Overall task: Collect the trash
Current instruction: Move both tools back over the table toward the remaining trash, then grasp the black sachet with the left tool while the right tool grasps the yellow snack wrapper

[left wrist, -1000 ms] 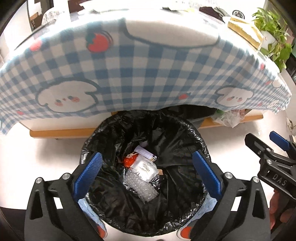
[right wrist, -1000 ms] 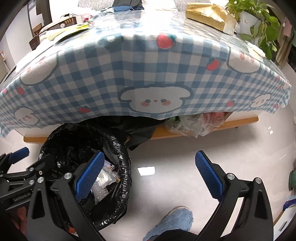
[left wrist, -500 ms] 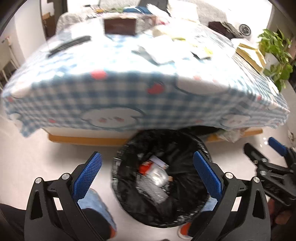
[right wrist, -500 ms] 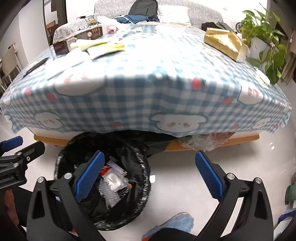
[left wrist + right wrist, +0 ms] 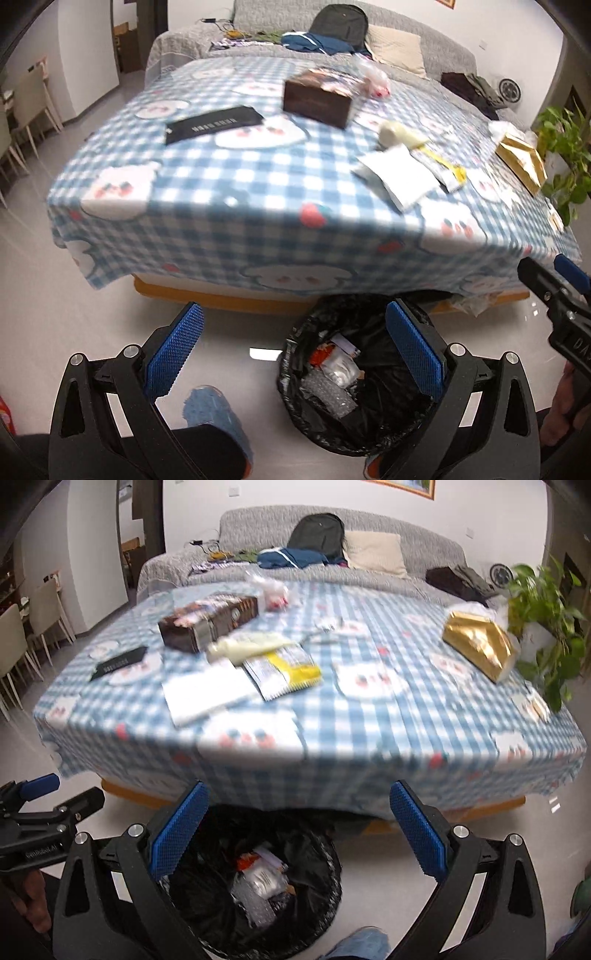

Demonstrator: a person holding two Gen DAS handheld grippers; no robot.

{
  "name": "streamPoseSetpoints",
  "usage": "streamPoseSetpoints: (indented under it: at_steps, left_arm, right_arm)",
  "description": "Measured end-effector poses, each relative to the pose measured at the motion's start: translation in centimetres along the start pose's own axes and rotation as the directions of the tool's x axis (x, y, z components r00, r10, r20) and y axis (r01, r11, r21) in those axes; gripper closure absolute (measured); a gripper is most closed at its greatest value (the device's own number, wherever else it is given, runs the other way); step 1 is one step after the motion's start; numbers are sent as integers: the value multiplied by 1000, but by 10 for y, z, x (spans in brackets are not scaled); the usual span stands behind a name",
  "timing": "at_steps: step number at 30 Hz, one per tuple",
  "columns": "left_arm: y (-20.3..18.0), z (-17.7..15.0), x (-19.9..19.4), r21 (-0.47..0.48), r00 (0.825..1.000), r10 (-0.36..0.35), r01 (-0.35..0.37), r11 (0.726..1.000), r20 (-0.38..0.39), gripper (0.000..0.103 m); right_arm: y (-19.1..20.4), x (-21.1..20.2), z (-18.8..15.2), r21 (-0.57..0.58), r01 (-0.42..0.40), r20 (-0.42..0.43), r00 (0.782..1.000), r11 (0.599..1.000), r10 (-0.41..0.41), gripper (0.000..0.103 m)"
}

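Note:
A black-lined trash bin (image 5: 295, 384) stands on the floor before the table, with wrappers and bubble wrap inside; it also shows in the right wrist view (image 5: 325, 897). On the blue checked tablecloth (image 5: 236, 206) lie a white packet (image 5: 400, 177), a yellow wrapper (image 5: 284, 668), a pale tube (image 5: 251, 644), a black flat pack (image 5: 212, 123) and a brown box (image 5: 317, 101). My left gripper (image 5: 293, 349) is open and empty above the floor and bin. My right gripper (image 5: 297, 829) is open and empty above the bin.
A gold bag (image 5: 478, 644) and a potted plant (image 5: 543, 627) stand at the table's right end. A clear bag (image 5: 271, 590) lies at the far side. A grey sofa (image 5: 332, 542) with a backpack is behind. A blue slipper (image 5: 212, 410) is on the floor.
Both grippers have risen and tilted up from the bin, so the tabletop and its litter have come into view. Both stay open and empty.

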State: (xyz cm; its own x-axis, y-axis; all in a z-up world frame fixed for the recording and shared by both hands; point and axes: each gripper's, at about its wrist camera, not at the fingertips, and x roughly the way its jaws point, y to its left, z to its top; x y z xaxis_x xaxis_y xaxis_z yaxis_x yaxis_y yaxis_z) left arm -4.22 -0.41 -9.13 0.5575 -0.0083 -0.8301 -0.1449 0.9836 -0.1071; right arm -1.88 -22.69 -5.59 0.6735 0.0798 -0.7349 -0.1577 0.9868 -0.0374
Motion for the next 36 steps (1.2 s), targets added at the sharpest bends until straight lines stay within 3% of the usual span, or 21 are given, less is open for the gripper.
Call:
streamPoseSetpoints:
  at_steps: [9, 14, 24, 31, 36]
  left_arm:
    - [27, 47, 4, -12, 999, 33, -33, 999, 18, 6]
    - [36, 82, 23, 6, 999, 49, -49, 999, 5, 6]
    - [61, 149, 61, 10, 999, 12, -12, 1000, -35, 7]
    - [69, 186, 85, 102, 997, -11, 19, 995, -72, 7]
    - [62, 201, 104, 269, 990, -41, 76, 960, -135, 7]
  right_arm:
    - [18, 24, 42, -53, -35, 3, 999, 998, 36, 8]
    - [14, 42, 67, -60, -16, -9, 1000, 998, 16, 8]
    - [-4, 95, 110, -73, -37, -85, 996, 997, 30, 8]
    - [-2, 135, 123, -91, -79, -157, 986, 993, 64, 8]
    - [4, 149, 127, -117, -87, -173, 983, 989, 66, 8]
